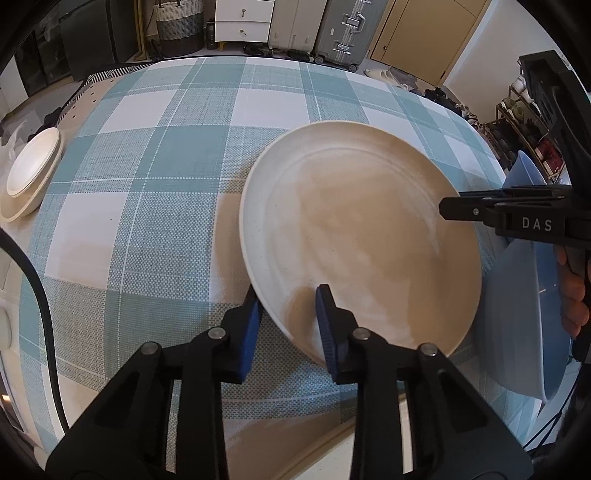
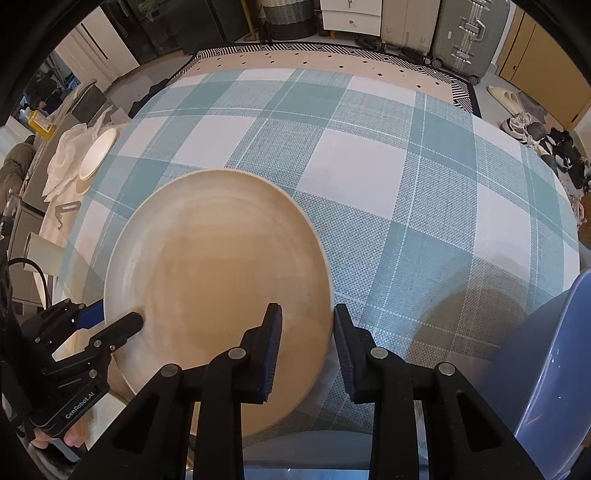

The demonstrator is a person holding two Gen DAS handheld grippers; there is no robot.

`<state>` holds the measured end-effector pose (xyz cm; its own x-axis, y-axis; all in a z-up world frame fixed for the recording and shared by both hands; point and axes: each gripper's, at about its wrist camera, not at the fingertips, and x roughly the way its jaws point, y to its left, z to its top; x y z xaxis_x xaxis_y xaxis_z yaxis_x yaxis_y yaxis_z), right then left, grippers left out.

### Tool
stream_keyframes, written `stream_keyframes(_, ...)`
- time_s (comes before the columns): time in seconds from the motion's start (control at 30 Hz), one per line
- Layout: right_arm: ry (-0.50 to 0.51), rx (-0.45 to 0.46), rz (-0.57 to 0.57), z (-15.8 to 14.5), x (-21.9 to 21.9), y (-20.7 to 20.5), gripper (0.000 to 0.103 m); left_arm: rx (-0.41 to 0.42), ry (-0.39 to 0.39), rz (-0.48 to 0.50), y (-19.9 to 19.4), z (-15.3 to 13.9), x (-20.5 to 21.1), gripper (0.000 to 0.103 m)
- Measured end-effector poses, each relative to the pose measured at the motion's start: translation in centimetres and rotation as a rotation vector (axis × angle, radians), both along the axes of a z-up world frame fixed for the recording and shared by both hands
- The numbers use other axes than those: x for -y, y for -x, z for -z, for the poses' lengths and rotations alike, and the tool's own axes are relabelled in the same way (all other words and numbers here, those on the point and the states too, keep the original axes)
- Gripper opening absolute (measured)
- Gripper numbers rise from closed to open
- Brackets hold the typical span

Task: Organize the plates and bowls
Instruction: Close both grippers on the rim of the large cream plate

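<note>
a large round cream ceramic plate (image 1: 362, 236) is held tilted above a table covered by a teal and white checked cloth (image 1: 147, 155), gripped at opposite edges by two black tongs with blue ribbed pads. the left gripper (image 1: 290, 317) is clamped on the plate's near rim, one pad under the edge and one on the upper face. the right gripper (image 2: 308, 339) is clamped on the plate's other edge, its rim pinched between the two pads; in the left wrist view its black fingers (image 1: 476, 208) are seen reaching in from the right side. a pale blue bowl (image 1: 524, 314) is seen just beside the plate on the right, partly behind it. a stack of small cream dishes (image 1: 31, 173) is set well apart at the table's far left edge. grey suitcases (image 1: 332, 29) and a woven basket (image 1: 179, 22) are seen on the floor beyond the table.
</note>
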<state>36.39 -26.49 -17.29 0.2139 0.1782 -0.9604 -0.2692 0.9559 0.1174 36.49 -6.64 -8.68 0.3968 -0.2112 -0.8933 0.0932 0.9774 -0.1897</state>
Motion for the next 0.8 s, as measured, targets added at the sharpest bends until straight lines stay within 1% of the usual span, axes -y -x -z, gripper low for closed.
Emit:
stream_keyframes(0.27, 0.031, 0.042, -0.005, -0.1, -0.4, 0.2, 0.023, 0.005, -0.001, -0.014, 0.0, -0.1, -0.2, 0.026)
stream_keyframes(0.47, 0.017, 0.072, 0.009, -0.9, -0.5, 0.1, 0.023, 0.010, 0.006, -0.015, 0.2, -0.4, -0.5, 0.026)
stream_keyframes(0.8, 0.005, 0.122, -0.005, -2.5, -1.3, 0.4, 0.023, 0.042, 0.003, -0.030, 0.6, -2.0, -1.5, 0.026)
